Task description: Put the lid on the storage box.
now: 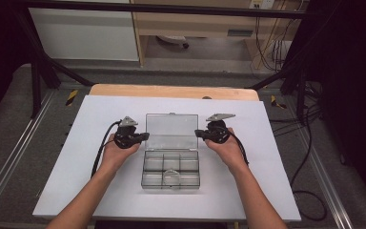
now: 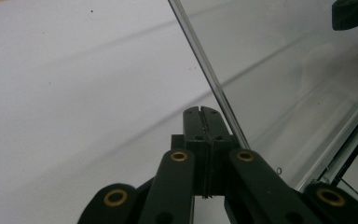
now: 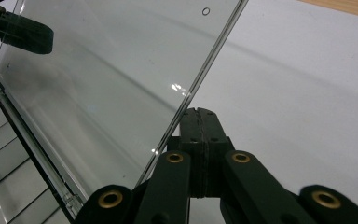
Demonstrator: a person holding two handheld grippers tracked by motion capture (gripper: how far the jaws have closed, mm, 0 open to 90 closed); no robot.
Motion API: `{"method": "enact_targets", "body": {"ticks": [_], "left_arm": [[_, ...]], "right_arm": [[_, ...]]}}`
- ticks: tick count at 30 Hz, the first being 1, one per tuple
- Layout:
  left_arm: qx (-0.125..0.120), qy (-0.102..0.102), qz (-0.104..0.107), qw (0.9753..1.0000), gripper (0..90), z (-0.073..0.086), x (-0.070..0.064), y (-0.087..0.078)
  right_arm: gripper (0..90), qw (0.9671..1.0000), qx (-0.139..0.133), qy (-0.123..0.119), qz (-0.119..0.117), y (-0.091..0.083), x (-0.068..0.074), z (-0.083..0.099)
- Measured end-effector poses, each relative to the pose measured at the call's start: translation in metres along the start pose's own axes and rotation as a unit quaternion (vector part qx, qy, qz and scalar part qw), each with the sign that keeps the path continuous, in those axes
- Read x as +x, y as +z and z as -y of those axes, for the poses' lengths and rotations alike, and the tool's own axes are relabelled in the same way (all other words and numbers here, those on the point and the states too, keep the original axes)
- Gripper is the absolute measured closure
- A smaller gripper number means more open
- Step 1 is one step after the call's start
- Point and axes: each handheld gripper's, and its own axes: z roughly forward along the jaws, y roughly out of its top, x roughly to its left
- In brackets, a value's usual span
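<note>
A clear plastic compartment box (image 1: 145, 177) sits mid-table on a white board, its lid (image 1: 171, 130) raised upright at the back. My left gripper (image 1: 146, 137) is shut and empty, its tip against the lid's left edge. My right gripper (image 1: 197, 133) is shut too, against the lid's right edge. In the left gripper view the shut jaws (image 2: 202, 113) lie just left of the lid edge (image 2: 205, 65). The right gripper view has the shut jaws (image 3: 198, 114) just right of the lid edge (image 3: 205, 70). A faint curved clear thing (image 1: 171, 175) lies in a front compartment.
The white board (image 1: 76, 181) covers a wooden table (image 1: 171, 90). Black frame bars (image 1: 52, 67) and cables (image 1: 310, 143) stand beyond and beside it. Each gripper's cable trails back along the forearm. Seen through the lid are the other grippers' tips (image 2: 352, 13) (image 3: 21, 31).
</note>
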Motion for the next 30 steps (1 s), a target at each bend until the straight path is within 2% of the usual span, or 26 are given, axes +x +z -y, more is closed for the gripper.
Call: {"method": "enact_targets", "body": {"ticks": [30], "left_arm": [[-0.013, 0.003, -0.001, 0.9999, 89.9, -0.009, -0.003, -0.012]], "right_arm": [[90.0, 0.9997, -0.011, -0.021, 0.002, -0.013, 0.007, -0.01]]}}
